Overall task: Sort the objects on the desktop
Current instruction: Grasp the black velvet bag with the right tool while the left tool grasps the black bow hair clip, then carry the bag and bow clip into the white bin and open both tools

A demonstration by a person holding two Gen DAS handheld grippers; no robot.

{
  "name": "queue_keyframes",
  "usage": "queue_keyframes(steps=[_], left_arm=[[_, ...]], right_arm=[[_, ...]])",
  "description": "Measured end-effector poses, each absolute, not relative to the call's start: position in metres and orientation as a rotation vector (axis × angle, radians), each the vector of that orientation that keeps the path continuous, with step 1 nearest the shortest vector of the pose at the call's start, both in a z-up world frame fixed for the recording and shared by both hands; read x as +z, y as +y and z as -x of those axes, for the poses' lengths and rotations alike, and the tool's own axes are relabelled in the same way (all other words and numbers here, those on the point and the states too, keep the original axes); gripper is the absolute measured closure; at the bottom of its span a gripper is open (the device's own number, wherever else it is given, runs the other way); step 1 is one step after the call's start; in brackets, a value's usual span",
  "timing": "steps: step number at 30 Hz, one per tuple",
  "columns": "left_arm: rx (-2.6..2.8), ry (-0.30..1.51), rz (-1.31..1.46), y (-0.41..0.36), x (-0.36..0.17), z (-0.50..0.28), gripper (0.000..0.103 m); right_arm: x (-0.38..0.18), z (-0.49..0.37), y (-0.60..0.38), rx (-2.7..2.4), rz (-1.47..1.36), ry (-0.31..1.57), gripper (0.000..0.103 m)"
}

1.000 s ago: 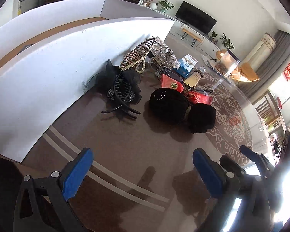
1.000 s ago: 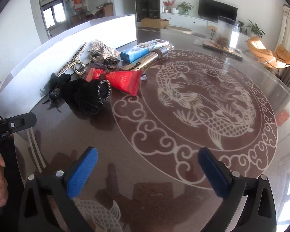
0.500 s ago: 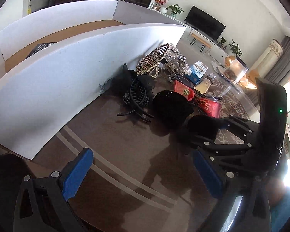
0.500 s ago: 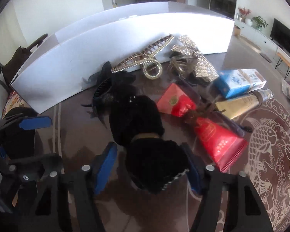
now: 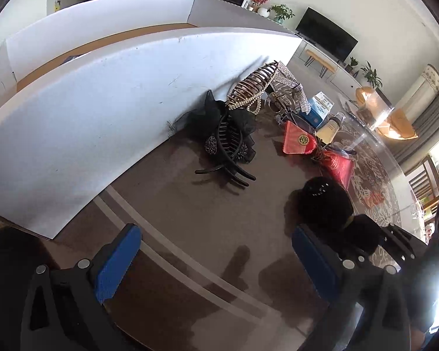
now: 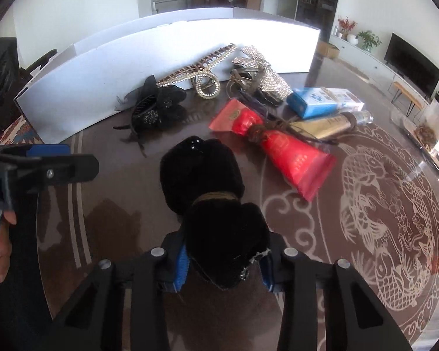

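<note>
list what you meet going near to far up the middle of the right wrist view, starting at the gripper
right gripper → black velvet bow → black flower hair claw → pearl loop clip → white box wall

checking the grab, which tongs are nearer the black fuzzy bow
Right. The right tongs have just been closing on the near lobe of the black fuzzy bow, blue pads against its sides. The left tongs hang open to the bow's left, apart from it.
</note>
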State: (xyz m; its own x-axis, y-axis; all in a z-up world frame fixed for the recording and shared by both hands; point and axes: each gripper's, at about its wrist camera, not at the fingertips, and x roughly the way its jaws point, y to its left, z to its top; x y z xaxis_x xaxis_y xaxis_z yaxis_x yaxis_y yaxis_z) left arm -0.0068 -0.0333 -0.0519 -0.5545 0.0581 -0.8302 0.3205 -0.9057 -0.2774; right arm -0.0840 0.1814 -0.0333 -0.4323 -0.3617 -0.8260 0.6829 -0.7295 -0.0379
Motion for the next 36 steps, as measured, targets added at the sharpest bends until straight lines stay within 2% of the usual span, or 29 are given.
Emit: queue_keyframes(steps=[2, 6, 21, 22, 23, 24, 25, 26, 31, 34, 36], left_arm=[[-2.566, 0.573, -1.37, -0.031, -0.053, 0.018, 0.0], [-2.528, 0.355, -1.356, -0.018, -0.057, 0.051, 0.0], [-2.625, 0.181, -1.357, 0.003, -0.07, 0.114, 0.0], [-2.681, 0.164, -1.352, 0.007, -0.068, 0.112, 0.009], [-2.724, 0.109, -1.336, 0.014, -0.066, 0.11, 0.031], [-2.76, 0.035, -1.335, 0.022, -0.066, 0.107, 0.037], [-2.803, 0.008, -1.34, 0.028, -0.064, 0.105, 0.054], [-2.84, -0.025, -1.35, 0.033, -0.063, 0.102, 0.064], [-3.03, -0.062, -1.499, 0.054, -0.059, 0.077, 0.065], [-3.048, -0.254, -1.508, 0.079, -0.058, 0.06, 0.064], [-3.047, -0.298, -1.496, 0.088, -0.057, 0.057, 0.062]], right_arm=[[-0.032, 0.069, 0.207, -2.217, -1.15, 0.472, 0.063], [-0.032, 0.046, 0.244, -2.266, -1.181, 0.375, 0.063], [-0.031, 0.022, 0.269, -2.408, -1.166, 0.207, 0.062], [-0.031, 0.023, 0.27, -2.412, -1.167, 0.204, 0.062], [-0.031, 0.023, 0.27, -2.415, -1.169, 0.206, 0.062], [-0.031, 0.023, 0.27, -2.418, -1.169, 0.21, 0.062], [-0.031, 0.023, 0.269, -2.419, -1.169, 0.216, 0.062], [-0.031, 0.023, 0.268, -2.421, -1.169, 0.223, 0.062], [-0.032, 0.017, 0.274, -2.437, -1.174, 0.238, 0.062], [-0.032, 0.011, 0.282, -2.465, -1.183, 0.289, 0.061], [-0.032, 0.012, 0.289, -2.481, -1.199, 0.274, 0.06]])
